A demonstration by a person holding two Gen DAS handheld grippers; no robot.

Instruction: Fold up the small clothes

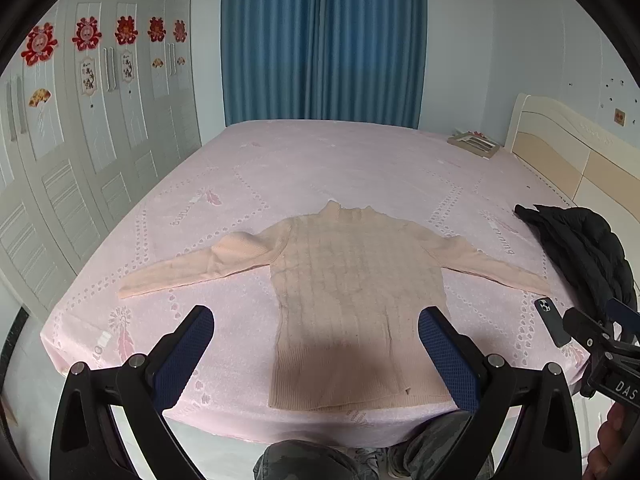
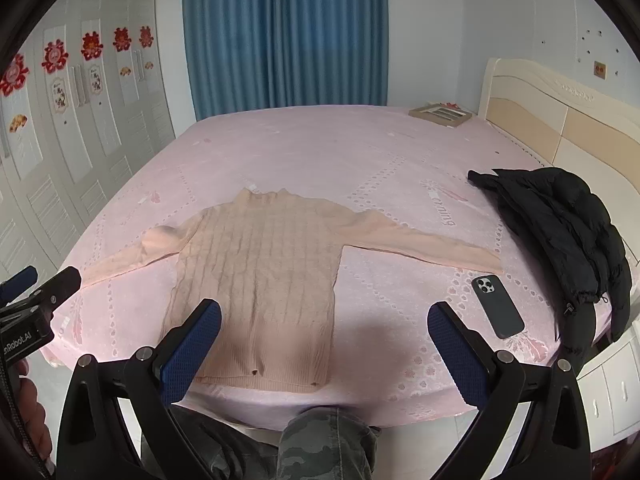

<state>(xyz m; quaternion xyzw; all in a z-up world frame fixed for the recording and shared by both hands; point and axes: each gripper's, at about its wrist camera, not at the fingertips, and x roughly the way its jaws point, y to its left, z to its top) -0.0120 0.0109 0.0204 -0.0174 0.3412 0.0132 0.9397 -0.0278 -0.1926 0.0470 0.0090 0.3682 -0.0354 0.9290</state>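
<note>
- Here, the left gripper (image 1: pixel 316 320) hangs over the near edge of the bed with its two blue-padded fingers (image 1: pixel 188 354) spread wide and nothing between them; the lower body of the sweater shows in the gap.
- Likewise, the right gripper (image 2: pixel 324 316) has its fingers (image 2: pixel 454 350) wide apart and empty, the left pad over the sweater's hem corner and the right pad over bare sheet.
- Each gripper shows at the edge of the other's view: the right one at the right rim of the left wrist view, the left one at the left rim of the right wrist view.
- The pink knit sweater (image 1: pixel 356 300) lies flat and face-up on the pink bedsheet (image 1: pixel 320 168), collar pointing away, hem close to the near edge, both sleeves stretched out sideways.
- The left sleeve (image 1: pixel 192 270) has a puffed bump near the shoulder; the right sleeve (image 2: pixel 420 246) runs out straight.
- A dark phone (image 2: pixel 497 306) lies camera-side up on the sheet, just beside the right cuff, not touching it.
- A black puffer jacket (image 2: pixel 560 224) lies heaped at the right side of the bed, by the cream headboard (image 2: pixel 560 120).
- A flat box (image 2: pixel 440 114) rests at the far right corner of the bed.
- Blue curtains (image 1: pixel 320 40) hang behind the bed, and white wardrobe doors (image 1: pixel 80 160) with red paper decorations stand along the left.
- Camouflage trousers (image 2: pixel 320 444) show at the bottom edge.
</note>
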